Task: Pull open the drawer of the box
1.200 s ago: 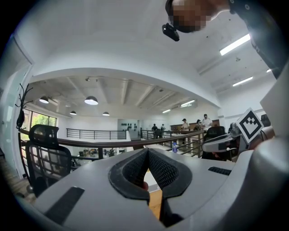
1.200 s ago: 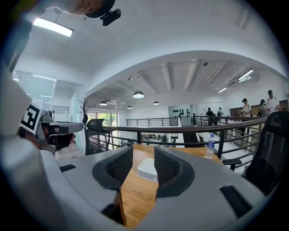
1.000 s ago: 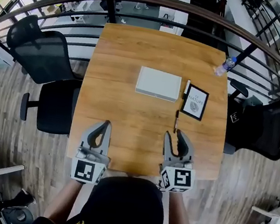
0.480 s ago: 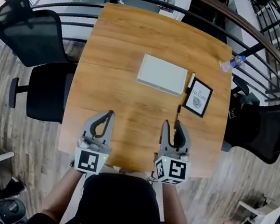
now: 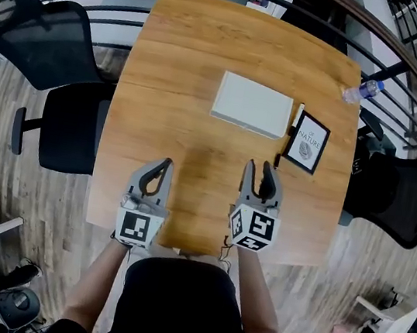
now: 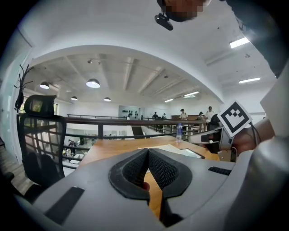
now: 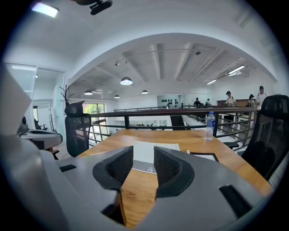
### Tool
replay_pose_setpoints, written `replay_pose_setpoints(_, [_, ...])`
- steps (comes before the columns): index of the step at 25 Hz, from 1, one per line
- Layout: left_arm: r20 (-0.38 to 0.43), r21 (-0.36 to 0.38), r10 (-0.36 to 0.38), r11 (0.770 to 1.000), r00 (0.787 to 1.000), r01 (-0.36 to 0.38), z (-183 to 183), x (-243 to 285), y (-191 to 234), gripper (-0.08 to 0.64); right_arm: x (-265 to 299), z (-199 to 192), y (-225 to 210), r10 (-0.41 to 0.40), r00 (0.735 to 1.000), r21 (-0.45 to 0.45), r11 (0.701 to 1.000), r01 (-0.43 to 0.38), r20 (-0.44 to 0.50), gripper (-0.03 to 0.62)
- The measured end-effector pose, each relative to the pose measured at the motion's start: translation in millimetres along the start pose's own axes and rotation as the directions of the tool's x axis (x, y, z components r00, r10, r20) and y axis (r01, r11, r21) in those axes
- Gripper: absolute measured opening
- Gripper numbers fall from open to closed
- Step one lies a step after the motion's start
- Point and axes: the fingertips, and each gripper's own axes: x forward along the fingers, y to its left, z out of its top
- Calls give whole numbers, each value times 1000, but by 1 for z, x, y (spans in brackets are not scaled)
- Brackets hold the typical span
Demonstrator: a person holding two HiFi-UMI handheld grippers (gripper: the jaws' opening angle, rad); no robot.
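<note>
Looking down on the wooden table (image 5: 179, 55), you have the flat white box (image 5: 252, 104) near its middle, closed all round and well apart from both grippers. Just to its right lies a white pen (image 5: 298, 115), then a black-framed picture (image 5: 307, 141). A thin dark pen (image 5: 276, 163) lies near the frame's lower corner, just beside your right gripper's tip. A water bottle (image 5: 362, 90) stands at the far right edge, and black chairs (image 5: 40, 37) stand on both sides. Bare wood lies between the box and your grippers. Your left gripper (image 5: 164, 166) has its jaws pressed together at the tips, nothing in them. Your right gripper (image 5: 260, 168) has its jaws apart, empty, pointing towards the box. The jaws are grey with black ribbed pads; the table has warm grain and rounded corners
</note>
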Motion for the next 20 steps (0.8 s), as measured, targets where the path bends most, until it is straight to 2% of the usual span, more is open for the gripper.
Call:
replay_pose_setpoints(8, [-88,-28,-31,999,996,28,-56,30,7,9,52,-43,-11,-38,996,-7,999,38,-80,137])
replay_pose_setpoints(11, [-120,-62,-24,998,992,16,-74,40,11,9,65,-52,-12,-44,994,-12,999,43,-98,137])
replay_pose_setpoints(16, [-186,-77,-12,997,982,-3,-99,55,15,9,90,-78,-13,-54,989,-14,999,53,-138,137])
replay_pose_setpoints(20, [-221,-71,-54,997,974,40,-118,64,9,9,110,-90,-18,-63,986,-20,998,60,-155,137])
